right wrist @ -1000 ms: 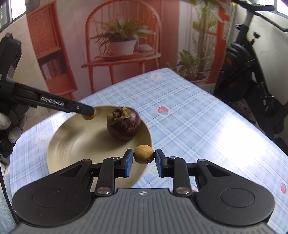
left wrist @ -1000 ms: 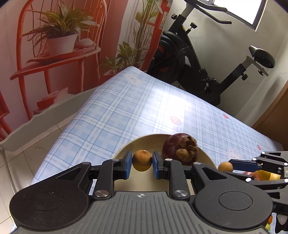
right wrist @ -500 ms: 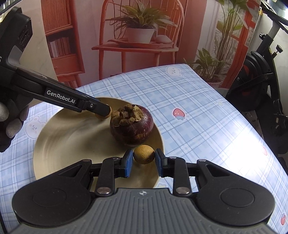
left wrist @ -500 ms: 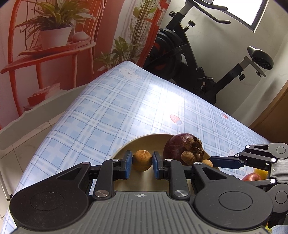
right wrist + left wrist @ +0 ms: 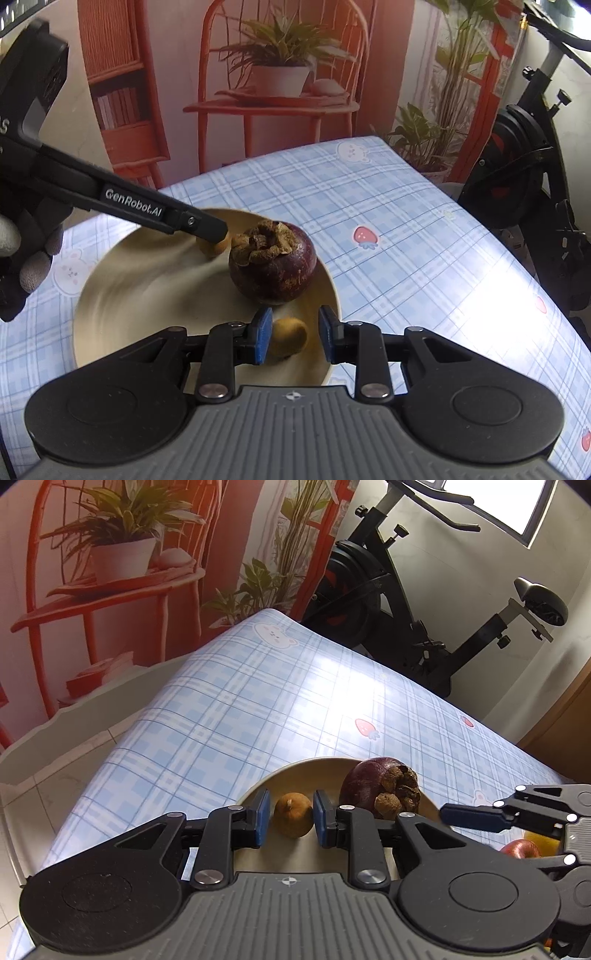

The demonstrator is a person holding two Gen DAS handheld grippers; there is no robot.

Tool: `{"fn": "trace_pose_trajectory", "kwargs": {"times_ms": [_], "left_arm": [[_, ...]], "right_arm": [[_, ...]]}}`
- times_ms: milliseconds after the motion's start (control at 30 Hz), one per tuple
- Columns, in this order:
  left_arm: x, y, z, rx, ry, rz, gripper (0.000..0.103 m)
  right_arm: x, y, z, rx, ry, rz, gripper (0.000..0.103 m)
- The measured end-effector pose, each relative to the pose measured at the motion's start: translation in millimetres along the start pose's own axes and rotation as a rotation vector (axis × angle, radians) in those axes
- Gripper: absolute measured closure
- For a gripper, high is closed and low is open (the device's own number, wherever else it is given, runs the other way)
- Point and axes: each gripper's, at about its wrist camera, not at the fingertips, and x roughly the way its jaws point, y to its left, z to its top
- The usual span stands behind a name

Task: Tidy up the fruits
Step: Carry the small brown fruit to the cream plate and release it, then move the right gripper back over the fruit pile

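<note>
Right wrist: right fingers (image 5: 263,334) released, longan (image 5: 287,338) by plate (image 5: 334,302) rim (left fingers (image 5: 263,821) grasp another longan (image 5: 293,814)).

Your plate (image 5: 110,295) sits on the surface (image 5: 406,229), with the mangosteen (image 5: 273,269) on its right half. One longan (image 5: 293,814) lies on the plate between the pads of your left hand-held gripper (image 5: 289,818), left of the mangosteen. The other longan (image 5: 286,336) lies at the plate's near rim, before the mangosteen, between the pads of your right hand-held gripper (image 5: 293,338).
</note>
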Motion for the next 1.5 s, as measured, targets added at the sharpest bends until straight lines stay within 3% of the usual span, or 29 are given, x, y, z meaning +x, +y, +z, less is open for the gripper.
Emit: {"fn": "trace_pose_trajectory", "kwargs": {"times_ms": [333, 733, 1000, 1500], "left_arm": [[-50, -27, -2, 0.036, -0.082, 0.059, 0.076], [-92, -110, -28, 0.163, -0.163, 0.028, 0.076], [-94, -150, -49, 0.226, -0.151, -0.04, 0.076], [-80, -175, -83, 0.287, -0.023, -0.144, 0.076]], "right_arm": [[-75, -32, -36, 0.276, -0.114, -0.058, 0.073], [-155, -54, -117, 0.436, -0.119, -0.183, 0.073], [-187, -51, -151, 0.482, -0.118, -0.224, 0.073], [-202, -13, -173, 0.432, -0.065, -0.169, 0.071]]}}
